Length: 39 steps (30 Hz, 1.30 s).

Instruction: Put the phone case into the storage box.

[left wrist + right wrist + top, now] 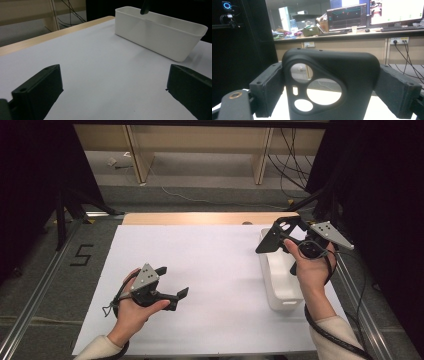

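Phone case [329, 82], black and with camera cut-outs, is pinched upright between the jaws of the right claw [332, 92], one jaw pressing each of its side edges. In the high view the right claw [280, 237] holds the phone case [272, 240] in the air over the far end of the white bin [280, 292], which stands directly below and on the person's side of that claw. So the pick-up looks done: the case is off the bench [200, 270] and firmly held. Whether it has just come out of the bin or is about to go in cannot be told from these pictures; either way, the placing is what seems left.

The left claw [172, 282] hangs low over the bench's white sheet with its jaws spread wide and nothing between them. From the left gripper view the left claw [112, 95] faces the white bin [160, 40], which sits ahead of it and well apart, with bare white sheet between. It seems to be waiting, perhaps to take or steady the case.
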{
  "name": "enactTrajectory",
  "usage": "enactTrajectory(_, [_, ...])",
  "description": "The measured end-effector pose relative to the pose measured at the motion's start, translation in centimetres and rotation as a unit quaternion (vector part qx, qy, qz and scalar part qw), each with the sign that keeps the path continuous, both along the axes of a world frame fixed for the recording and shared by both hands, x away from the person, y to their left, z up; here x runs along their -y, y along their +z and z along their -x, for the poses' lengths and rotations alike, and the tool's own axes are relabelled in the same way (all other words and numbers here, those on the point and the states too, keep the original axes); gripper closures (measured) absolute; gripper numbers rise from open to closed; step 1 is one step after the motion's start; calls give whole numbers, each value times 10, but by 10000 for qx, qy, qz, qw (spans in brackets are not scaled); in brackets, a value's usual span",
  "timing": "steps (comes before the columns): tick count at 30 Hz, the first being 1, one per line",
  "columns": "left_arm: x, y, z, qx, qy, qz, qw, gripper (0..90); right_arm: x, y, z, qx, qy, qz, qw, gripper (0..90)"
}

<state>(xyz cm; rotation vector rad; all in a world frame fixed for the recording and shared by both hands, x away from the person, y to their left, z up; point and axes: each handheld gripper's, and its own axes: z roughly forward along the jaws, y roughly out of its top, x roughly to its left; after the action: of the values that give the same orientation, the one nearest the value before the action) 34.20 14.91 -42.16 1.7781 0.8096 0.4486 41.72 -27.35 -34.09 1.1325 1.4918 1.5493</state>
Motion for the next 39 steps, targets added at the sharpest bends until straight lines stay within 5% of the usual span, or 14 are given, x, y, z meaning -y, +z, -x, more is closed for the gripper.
enactTrajectory(39, [0, 0, 0, 4, 10, 16, 10000, 0, 13, 0, -2, 4, -234, 39, 9997, 154])
